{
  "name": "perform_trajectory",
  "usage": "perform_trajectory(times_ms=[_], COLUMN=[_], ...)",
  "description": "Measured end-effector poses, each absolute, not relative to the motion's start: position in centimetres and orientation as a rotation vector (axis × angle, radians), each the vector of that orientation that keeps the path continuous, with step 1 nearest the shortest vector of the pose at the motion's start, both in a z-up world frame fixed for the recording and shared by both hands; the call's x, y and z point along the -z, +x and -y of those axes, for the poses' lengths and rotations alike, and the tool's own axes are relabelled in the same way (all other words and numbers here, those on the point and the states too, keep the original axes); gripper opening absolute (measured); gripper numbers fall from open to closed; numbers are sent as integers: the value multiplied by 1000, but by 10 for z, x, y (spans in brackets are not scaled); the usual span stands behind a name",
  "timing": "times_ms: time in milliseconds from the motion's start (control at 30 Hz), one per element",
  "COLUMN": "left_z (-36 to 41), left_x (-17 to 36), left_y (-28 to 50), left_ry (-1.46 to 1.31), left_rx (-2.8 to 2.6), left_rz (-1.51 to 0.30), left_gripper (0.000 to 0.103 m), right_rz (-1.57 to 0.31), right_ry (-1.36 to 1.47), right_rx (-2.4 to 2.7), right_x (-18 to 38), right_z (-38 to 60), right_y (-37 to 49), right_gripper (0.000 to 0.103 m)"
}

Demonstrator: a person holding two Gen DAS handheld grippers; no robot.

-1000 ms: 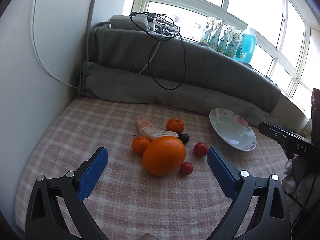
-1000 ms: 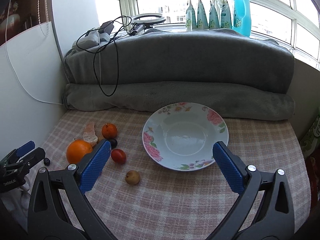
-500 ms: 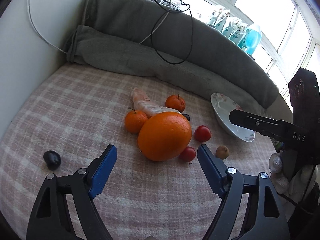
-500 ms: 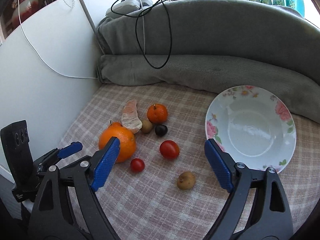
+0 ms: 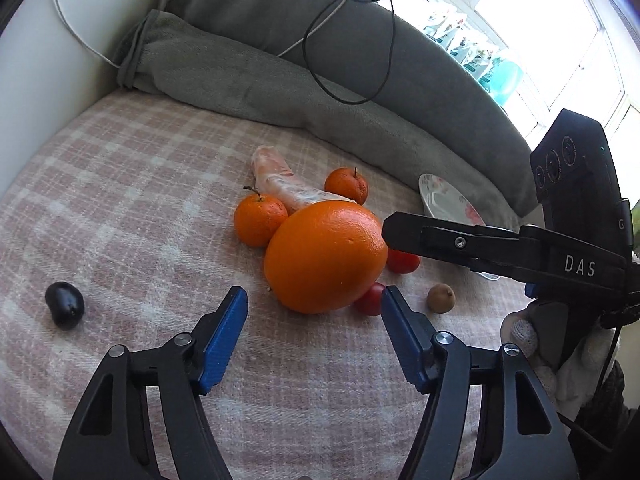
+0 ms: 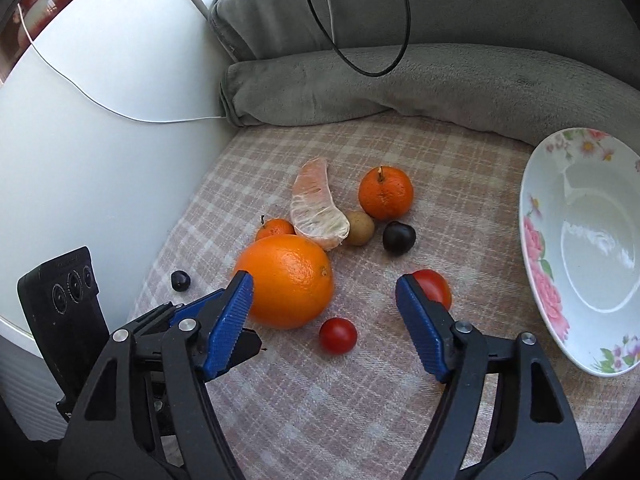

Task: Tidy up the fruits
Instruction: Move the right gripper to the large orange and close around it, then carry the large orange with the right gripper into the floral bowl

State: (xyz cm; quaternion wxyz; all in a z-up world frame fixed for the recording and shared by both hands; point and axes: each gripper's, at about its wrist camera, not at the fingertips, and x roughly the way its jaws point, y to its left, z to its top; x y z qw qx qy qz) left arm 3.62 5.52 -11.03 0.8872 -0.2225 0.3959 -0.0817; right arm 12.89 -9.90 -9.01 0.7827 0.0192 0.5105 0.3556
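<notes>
A large orange (image 5: 326, 256) (image 6: 286, 280) lies on the pink checked cloth among small fruit: two mandarins (image 5: 260, 218) (image 6: 385, 194), a peeled citrus segment (image 6: 316, 210), two red tomatoes (image 6: 338, 335) (image 6: 434, 286), a brown fruit (image 6: 359, 228), dark plums (image 6: 399, 237) (image 5: 64, 310). My left gripper (image 5: 314, 306) is open and empty, just short of the orange. My right gripper (image 6: 324, 292) is open and empty, its jaws either side of the orange and small tomato. A floral white bowl (image 6: 540, 248) sits right, empty.
A rolled grey blanket (image 6: 400, 80) with a black cable (image 6: 400, 20) borders the far side. A white wall (image 6: 100, 100) closes the left. The right gripper's arm (image 5: 500, 248) crosses in front of the bowl in the left wrist view. Another brown fruit (image 5: 441, 298) lies near it.
Both grippers have moved down and in toward the fruit cluster. The right gripper swung left from the bowl to the large orange. No fruit has moved.
</notes>
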Motion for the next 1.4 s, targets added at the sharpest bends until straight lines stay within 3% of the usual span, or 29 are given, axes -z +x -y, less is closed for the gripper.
perform_trajectory(times_ms=[467,733,833,1400], left_z=[-56,-51,-50,-43], left_x=[121,123,124,122], left_y=[50,55,55,53], left_ry=[-495,-494,-490,-469], left_rx=[184,207,206,194], left_rz=[-837,-833,-833,-834], left_gripper=[63,55,55,55], right_rz=[-1141,-1165,-1170,-1153], right_ry=[52,80,88,65], right_rx=[-804,-827,-841,-836], right_x=[102,105,105,101], right_z=[78,76,75,76], right_y=[132,132,132,126], right_gripper=[74,68,64,63])
